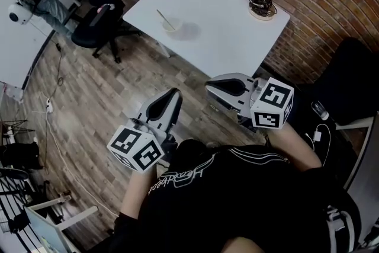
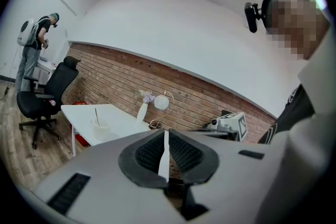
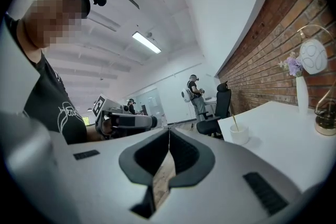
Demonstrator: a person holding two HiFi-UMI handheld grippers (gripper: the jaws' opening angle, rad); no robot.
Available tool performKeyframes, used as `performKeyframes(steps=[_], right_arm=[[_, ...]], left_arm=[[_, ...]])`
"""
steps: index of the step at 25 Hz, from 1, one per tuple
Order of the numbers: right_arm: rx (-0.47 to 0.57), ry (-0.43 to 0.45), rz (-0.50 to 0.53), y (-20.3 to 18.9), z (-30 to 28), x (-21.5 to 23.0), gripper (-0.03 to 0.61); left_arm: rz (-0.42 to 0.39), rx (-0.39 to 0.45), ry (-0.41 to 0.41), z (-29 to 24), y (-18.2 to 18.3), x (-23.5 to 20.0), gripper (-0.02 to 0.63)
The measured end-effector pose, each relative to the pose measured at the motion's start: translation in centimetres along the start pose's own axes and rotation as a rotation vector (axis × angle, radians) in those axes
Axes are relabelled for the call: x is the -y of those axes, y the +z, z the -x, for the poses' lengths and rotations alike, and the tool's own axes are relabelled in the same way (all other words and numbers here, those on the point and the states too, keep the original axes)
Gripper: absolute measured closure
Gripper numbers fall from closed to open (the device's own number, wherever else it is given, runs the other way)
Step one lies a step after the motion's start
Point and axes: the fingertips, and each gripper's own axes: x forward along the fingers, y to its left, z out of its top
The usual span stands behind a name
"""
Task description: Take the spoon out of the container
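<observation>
Both tongs clenched, empty. Left gripper and right gripper sit close to the body, well short of the table. Container is straight ahead by the tabletop's left edge. Spoon stands in it, handle leaning up-left. Left looks marginally nearer.

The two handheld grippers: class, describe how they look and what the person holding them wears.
Both the left gripper and right gripper have smooth pale grey bodies and ribbed black pads. Each carries a white cube printed with black square markers. The person wears a black T-shirt with white lettering.
</observation>
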Motion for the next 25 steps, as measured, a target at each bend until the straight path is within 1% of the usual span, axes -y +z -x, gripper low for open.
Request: performKeyframes(steps=[3, 7, 11, 14, 15, 18, 21, 23, 25], right_arm=[[-0.003, -0.008, -0.013, 0.3, -1.3, 1.9, 0.581], [-0.005, -0.042, -0.028, 1.0, -3.2, 5.4, 0.581], [-0.003, -0.080, -0.046, 2.1, -5.6, 9.2, 0.581], [-0.004, -0.103, -0.062, 2.9, -7.5, 12.1, 0.581], [-0.004, -0.111, -0.065, 3.3, -8.0, 13.1, 0.581], [0.005, -0.147, -0.081, 4.4, -9.6, 15.6, 0.581], [0.011, -0.171, -0.094, 5.2, -11.3, 18.2, 0.581], [0.018, -0.187, -0.105, 5.4, -12.2, 19.8, 0.581], [0.023, -0.210, -0.123, 5.2, -12.9, 21.3, 0.581]], left_arm=[[0.011, 0.003, 0.004, -0.8, 0.7, -2.4, 0.606], [0.014, 0.000, -0.025, -3.2, 2.0, -6.1, 0.606], [0.012, -0.028, -0.038, -5.9, 3.5, -10.3, 0.605], [0.004, -0.046, -0.032, -7.9, 4.8, -13.7, 0.603], [-0.002, -0.053, -0.032, -8.6, 5.3, -14.8, 0.592], [0.003, -0.078, -0.050, -10.5, 6.6, -17.8, 0.526], [0.017, -0.087, -0.041, -12.3, 7.5, -21.4, 0.495], [0.023, -0.099, -0.034, -13.6, 7.6, -23.7, 0.460], [0.034, -0.124, -0.036, -14.9, 7.3, -25.8, 0.445]])
